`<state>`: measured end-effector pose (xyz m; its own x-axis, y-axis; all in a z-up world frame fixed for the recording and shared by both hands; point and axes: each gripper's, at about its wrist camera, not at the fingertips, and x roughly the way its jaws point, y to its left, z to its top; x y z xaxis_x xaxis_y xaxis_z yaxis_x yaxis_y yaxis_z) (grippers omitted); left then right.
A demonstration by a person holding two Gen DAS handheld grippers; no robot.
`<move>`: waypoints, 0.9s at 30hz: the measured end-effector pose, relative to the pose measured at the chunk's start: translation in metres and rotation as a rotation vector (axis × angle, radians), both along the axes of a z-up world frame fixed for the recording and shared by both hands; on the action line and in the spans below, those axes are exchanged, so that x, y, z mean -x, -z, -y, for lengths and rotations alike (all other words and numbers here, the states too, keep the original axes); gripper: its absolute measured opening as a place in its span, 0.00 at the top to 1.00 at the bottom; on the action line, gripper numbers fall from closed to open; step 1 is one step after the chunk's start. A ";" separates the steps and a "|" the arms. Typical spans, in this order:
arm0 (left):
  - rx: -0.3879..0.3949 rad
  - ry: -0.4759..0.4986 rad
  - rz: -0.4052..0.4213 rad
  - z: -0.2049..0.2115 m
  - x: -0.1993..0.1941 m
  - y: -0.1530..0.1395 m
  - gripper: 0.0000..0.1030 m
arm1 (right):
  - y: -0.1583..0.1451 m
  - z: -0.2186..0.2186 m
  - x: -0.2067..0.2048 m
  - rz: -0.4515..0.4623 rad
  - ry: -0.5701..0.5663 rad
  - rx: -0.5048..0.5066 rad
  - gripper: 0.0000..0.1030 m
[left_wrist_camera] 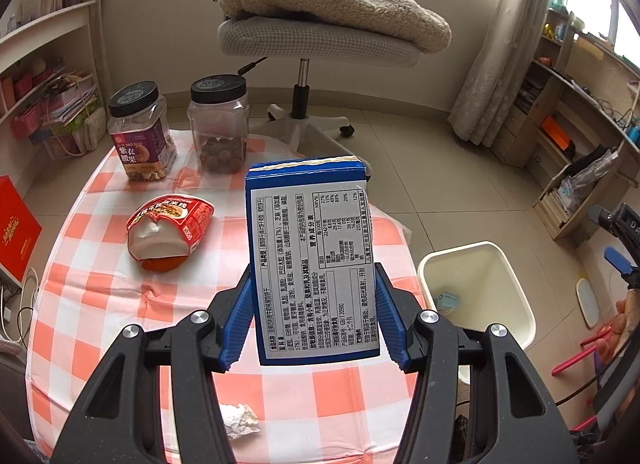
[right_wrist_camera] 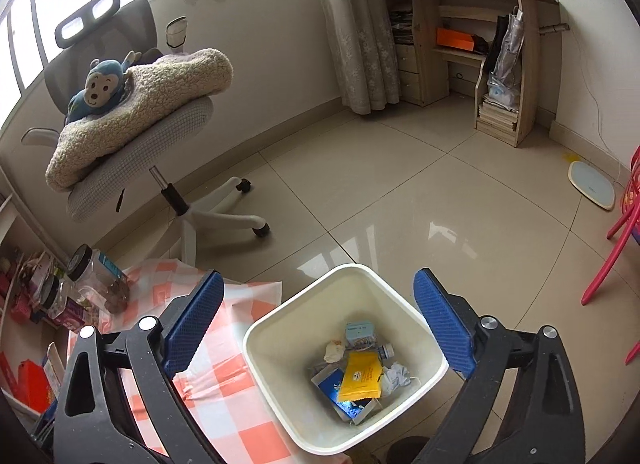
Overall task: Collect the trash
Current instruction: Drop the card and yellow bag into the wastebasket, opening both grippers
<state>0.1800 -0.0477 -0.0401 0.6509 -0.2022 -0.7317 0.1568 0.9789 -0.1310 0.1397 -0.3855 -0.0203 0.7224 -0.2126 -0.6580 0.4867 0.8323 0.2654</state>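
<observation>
My left gripper [left_wrist_camera: 316,312] is shut on a blue box [left_wrist_camera: 312,256] with a white nutrition label and holds it upright above the orange-checked table [left_wrist_camera: 100,296]. A red torn noodle cup [left_wrist_camera: 170,230] lies on the table to its left. A crumpled white wrapper [left_wrist_camera: 240,420] lies near the front edge. The white trash bin [left_wrist_camera: 512,296] stands on the floor to the right. My right gripper [right_wrist_camera: 320,324] is open and empty, right above the bin [right_wrist_camera: 272,344], which holds several pieces of trash, among them a yellow packet [right_wrist_camera: 360,378].
Two clear jars with black lids [left_wrist_camera: 142,132] [left_wrist_camera: 219,124] stand at the table's far side. An office chair [left_wrist_camera: 320,40] with a fleece blanket and plush monkey stands behind. Shelves [left_wrist_camera: 560,136] line the right wall. A red chair [right_wrist_camera: 616,232] stands to the right.
</observation>
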 end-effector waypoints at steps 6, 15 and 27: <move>0.010 0.101 -0.016 0.066 0.003 0.003 0.47 | -0.008 0.025 0.011 0.042 0.062 -0.032 0.08; 0.030 0.221 -0.059 0.165 -0.005 0.008 0.46 | -0.013 0.058 0.028 0.106 0.127 -0.121 0.08; -0.041 0.299 -0.058 0.206 -0.010 0.009 0.16 | -0.014 0.066 0.029 0.118 0.145 -0.140 0.08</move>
<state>0.1902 -0.2536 -0.0489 0.5239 -0.3484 -0.7772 0.4326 0.8949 -0.1096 0.1102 -0.4519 -0.0065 0.7647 -0.2322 -0.6011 0.5571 0.7071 0.4356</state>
